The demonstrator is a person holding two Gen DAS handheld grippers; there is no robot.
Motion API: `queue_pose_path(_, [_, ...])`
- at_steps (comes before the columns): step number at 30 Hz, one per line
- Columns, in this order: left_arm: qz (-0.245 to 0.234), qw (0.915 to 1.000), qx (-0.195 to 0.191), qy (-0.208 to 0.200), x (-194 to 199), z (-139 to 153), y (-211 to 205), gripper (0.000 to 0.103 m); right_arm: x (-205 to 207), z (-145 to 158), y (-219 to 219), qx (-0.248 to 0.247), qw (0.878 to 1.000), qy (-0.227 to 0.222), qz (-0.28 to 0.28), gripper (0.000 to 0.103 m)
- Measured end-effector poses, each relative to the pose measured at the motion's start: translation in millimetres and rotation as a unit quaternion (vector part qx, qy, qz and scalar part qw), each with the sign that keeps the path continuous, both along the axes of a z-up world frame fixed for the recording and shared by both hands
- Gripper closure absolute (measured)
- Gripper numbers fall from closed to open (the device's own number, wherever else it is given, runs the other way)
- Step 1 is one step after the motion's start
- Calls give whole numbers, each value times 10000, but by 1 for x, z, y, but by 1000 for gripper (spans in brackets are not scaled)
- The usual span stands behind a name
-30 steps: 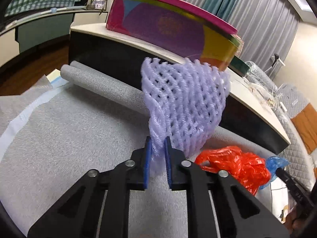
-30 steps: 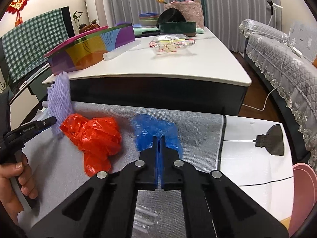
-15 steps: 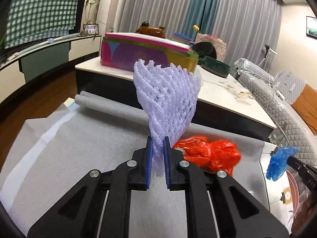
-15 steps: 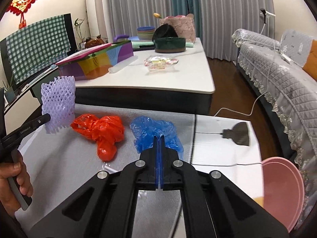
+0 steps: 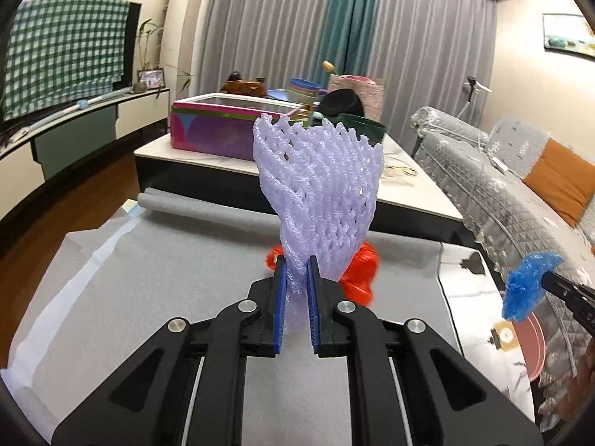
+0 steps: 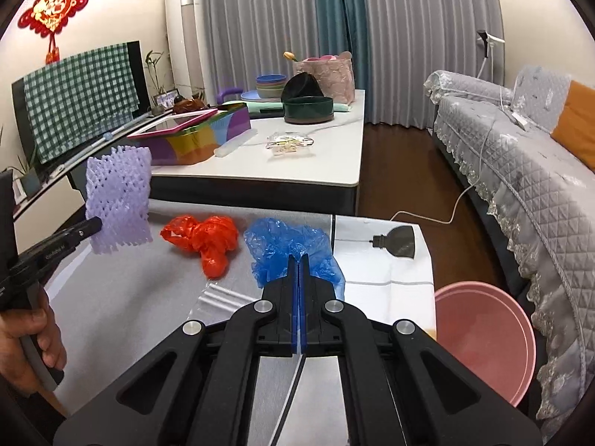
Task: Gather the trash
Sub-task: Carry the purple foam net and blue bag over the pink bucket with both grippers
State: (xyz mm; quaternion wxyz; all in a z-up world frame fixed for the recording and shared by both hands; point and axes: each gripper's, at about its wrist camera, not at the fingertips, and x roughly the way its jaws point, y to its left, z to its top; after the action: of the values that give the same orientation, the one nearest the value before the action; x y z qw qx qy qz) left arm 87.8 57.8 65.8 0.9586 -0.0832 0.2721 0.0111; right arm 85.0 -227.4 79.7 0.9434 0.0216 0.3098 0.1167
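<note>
Already we hold both pieces aloft: our left tool (image 5: 295, 282) pinches the lilac foam net (image 5: 323, 193) by its bottom edge, our right tool (image 6: 298, 265) is clamped on the blue bag (image 6: 286, 249). Both look light, soft and crushable; the red bag (image 6: 204, 239) lies at ten o'clock on the bench (image 6: 111, 297).

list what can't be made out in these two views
- Pink bin, right wrist view: the picture's edge cuts off its far side, and its inside bottom is not shown.
- Red bag, left wrist view: mostly hidden behind the foam net.
- Clear wrapper, right wrist view: too faint to identify, partly hidden behind the right gripper.
- Blue bag, left wrist view: blurred near the edge.
</note>
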Motion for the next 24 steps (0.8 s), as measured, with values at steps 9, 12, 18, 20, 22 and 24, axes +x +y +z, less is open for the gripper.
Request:
queue_pose_path(9, [-346, 9994, 39, 81, -29, -11, -36, 92, -27, -14, -28, 198, 9996, 42, -197, 102])
queue_pose_path(12, [-427, 9990, 59, 87, -35, -15, -47, 92, -34, -12, -35, 212, 9995, -49, -230, 102])
queue_pose_path(18, [-531, 9984, 70, 177, -42, -23, -67, 92, -42, -14, -56, 327, 9985, -72, -435, 102])
queue_pose_path(20, [-577, 9981, 61, 188, -42, -24, -73, 92, -45, -14, -63, 342, 9981, -93, -508, 102])
queue_pose_path(22, [-630, 9978, 87, 181, -43, -25, -80, 92, -47, -13, -70, 332, 9977, -132, -579, 102])
queue_pose_path(24, [-693, 9974, 103, 173, -43, -25, -87, 92, -49, -13, -77, 345, 9973, -145, -638, 102])
